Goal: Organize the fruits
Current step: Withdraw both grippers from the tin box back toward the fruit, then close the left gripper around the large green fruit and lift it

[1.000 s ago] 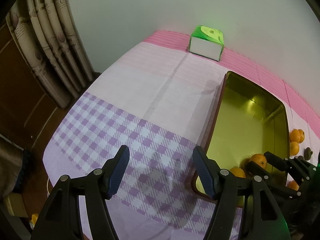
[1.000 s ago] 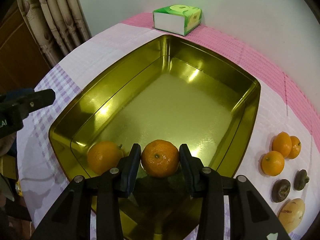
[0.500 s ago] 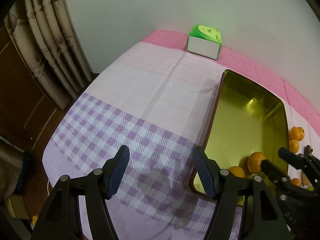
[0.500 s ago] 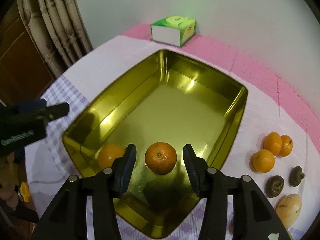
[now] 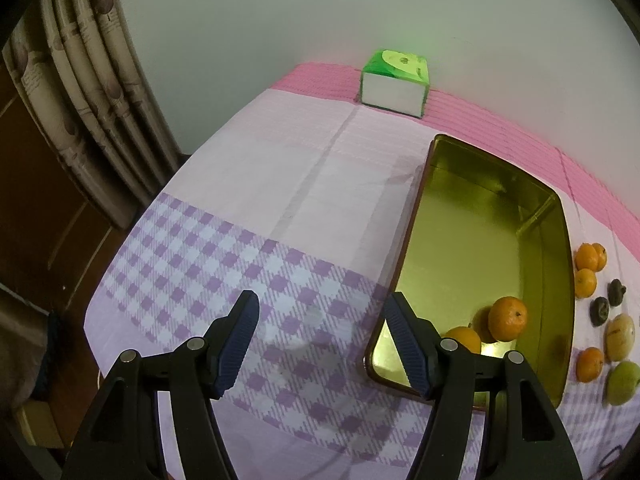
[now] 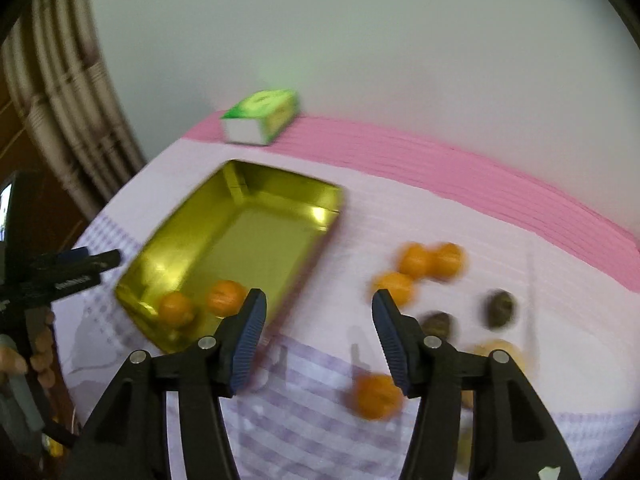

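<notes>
- Under the left wrist camera, the left gripper (image 5: 320, 340) hangs over the purple-checked part of the tablecloth (image 5: 248, 208), its jaws released with nothing between them.
- Just to the right of its right finger lies the gold tin tray (image 5: 552, 248), with two oranges at its near end: one orange (image 5: 507, 318) in full view, the second orange (image 5: 464, 338) partly hidden behind the finger.
- Right of the tray, on the cloth, three oranges (image 5: 586, 268) sit close together; nearer lie two dark fruits (image 5: 608, 300), a pale yellowish fruit (image 5: 620, 331), a lone orange (image 5: 590, 364) and a green fruit (image 5: 622, 388).
- A green and white tissue box (image 5: 394, 82) stands on the pink band at the wall, and a curtain (image 5: 80, 92) hangs at the left.
- From the right wrist camera, which is blurred, the right gripper (image 6: 318, 338) has just been opening; its jaws stand apart and empty, above the cloth (image 6: 420, 216) between the tray and the loose fruit.
- The tray (image 6: 256, 184) lies to the left, with both oranges (image 6: 200, 302) at its near end, touching or nearly so.
- The cluster of three oranges (image 6: 424, 266) lies to the right, the dark fruits (image 6: 468, 314) nearer, and one orange (image 6: 374, 396) just inside the right finger, on the cloth below it.
- The left gripper's black tips (image 6: 96, 264) show at the left edge, with a hand (image 6: 28, 354) beneath them.
- The tissue box (image 6: 262, 116) sits at the wall.
</notes>
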### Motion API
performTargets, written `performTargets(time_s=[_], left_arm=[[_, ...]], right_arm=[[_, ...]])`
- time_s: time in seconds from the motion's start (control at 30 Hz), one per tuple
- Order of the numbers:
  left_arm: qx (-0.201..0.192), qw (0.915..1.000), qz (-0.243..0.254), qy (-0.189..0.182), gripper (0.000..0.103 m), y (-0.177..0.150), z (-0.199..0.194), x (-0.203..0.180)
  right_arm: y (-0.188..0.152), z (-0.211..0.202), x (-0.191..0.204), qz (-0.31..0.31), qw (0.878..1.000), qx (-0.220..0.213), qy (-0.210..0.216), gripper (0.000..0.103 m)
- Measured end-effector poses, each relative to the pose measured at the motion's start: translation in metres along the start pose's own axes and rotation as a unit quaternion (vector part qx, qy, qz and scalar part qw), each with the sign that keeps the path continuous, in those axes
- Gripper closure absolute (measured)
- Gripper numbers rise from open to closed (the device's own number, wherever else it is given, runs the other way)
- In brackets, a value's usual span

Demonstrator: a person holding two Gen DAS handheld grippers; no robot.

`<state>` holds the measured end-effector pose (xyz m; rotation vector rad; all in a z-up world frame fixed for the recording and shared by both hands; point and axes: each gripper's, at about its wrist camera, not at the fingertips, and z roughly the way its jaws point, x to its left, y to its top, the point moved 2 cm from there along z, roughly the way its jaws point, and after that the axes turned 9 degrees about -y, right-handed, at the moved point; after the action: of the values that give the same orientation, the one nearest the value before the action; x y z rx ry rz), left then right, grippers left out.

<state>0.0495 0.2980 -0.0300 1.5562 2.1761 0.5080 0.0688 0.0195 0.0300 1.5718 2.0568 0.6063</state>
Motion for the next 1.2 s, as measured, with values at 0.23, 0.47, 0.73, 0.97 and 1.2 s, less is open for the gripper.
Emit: performTargets(time_s=[0.23, 0.47, 0.73, 0.97, 1.2], left_arm=[[-0.010, 0.9994, 0.031, -0.012, 0.037, -0.005, -0.004, -0.019], [-0.017, 0.9908, 0.122, -0.057, 0.037, -0.021, -0.020, -0.081], [0.008, 0.9680, 0.214, -0.131, 0.037, -0.050, -0.031, -0.172], [0.038, 0.9379, 0.285, -0.194, 0.036, -0.082, -0.027, -0.253], [0.072, 0.9090, 0.328, -0.247, 0.036, -0.114, -0.020, -0.316]], right_arm=[[-0.036, -0.017, -0.104, 0.081, 0.994, 0.003, -0.074, 0.050], [-0.076, -0.023, -0.179, 0.136, 0.980, 0.014, -0.142, 0.050], [-0.116, -0.024, -0.216, 0.150, 0.976, 0.039, -0.154, 0.050], [-0.137, -0.002, -0.237, 0.172, 0.969, 0.056, -0.167, 0.044], [-0.138, -0.001, -0.261, 0.202, 0.961, 0.054, -0.183, 0.044]])
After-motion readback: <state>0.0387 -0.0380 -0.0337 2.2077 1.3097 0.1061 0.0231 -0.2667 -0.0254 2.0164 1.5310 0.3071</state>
